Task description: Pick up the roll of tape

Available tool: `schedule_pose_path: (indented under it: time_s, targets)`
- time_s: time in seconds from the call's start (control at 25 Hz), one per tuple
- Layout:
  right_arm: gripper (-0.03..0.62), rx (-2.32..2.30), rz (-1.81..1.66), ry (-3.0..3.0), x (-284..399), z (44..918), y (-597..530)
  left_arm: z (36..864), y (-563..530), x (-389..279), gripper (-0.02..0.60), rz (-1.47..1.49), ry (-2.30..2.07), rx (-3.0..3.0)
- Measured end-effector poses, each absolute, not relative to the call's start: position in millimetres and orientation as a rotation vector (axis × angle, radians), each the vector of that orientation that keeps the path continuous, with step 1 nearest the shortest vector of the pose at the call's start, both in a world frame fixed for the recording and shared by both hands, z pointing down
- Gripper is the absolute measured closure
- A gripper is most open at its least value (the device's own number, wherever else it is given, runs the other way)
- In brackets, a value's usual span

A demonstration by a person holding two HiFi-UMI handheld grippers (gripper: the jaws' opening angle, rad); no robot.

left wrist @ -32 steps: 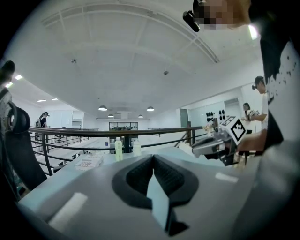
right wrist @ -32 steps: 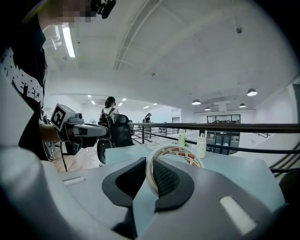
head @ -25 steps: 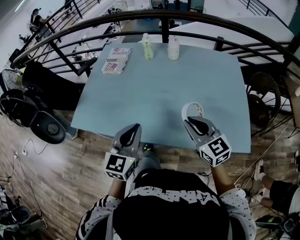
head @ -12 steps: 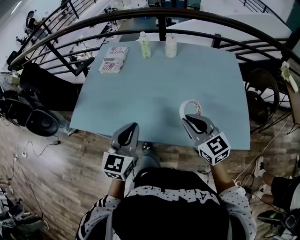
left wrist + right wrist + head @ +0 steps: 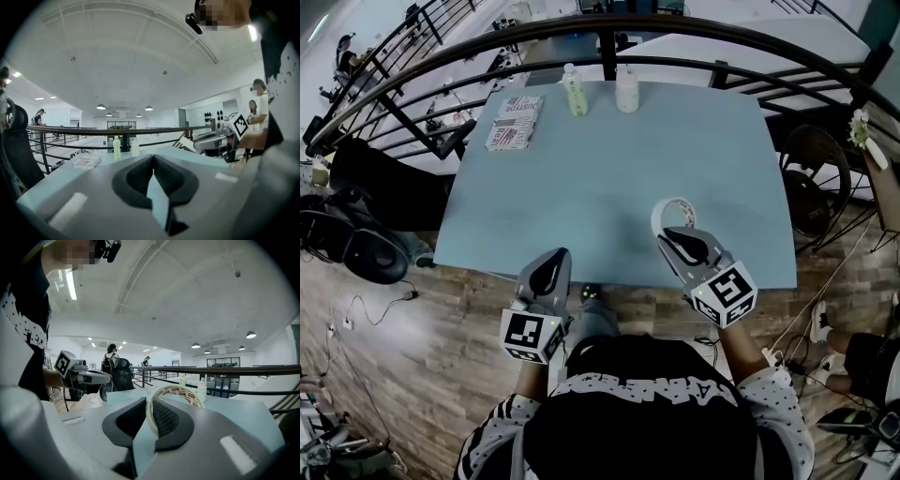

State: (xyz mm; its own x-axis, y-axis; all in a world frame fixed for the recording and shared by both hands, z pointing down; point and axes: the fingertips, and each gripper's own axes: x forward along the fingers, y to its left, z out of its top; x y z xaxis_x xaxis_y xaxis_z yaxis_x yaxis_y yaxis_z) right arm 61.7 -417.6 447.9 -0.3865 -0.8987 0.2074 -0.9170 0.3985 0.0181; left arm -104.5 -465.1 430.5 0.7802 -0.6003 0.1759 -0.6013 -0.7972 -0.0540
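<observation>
Head view: the person stands at the near edge of a light blue table [image 5: 609, 169], forearms extended forward and slightly apart, one gripper in each hand. The left gripper [image 5: 553, 262] is held low at the table's near edge, pointing out over the tabletop; in the left gripper view its jaws meet along a single seam with nothing between them. The right gripper [image 5: 668, 236] reaches a little farther over the table, angled inward toward the roll of tape [image 5: 675, 201], which stands upright on its edge near the table's front right part. In the right gripper view the jaws are drawn narrow onto the near wall of the roll: one ribbed pad lies outside the ring, the other passes through its hole, and the white band with red print rises beyond the jaw tips. Whether the roll rests on the tabletop or is clear of it cannot be told. At the far edge of the table stand a pale green bottle [image 5: 574, 97] and a white bottle [image 5: 626, 91] side by side, with a flat printed pack [image 5: 511, 123] to their left, all well apart from both grippers. A dark curved railing [image 5: 609, 26] runs behind the table.
</observation>
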Motion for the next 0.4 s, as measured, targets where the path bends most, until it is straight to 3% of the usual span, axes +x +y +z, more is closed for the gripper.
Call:
schedule_pose_path:
  time_s: [0.4]
  targets:
    - [0.543,1.637,0.138,-2.464,68.5,439.9,-415.5,424.3,-465.2,-98.2,0.581,0.288,-0.987,2.965]
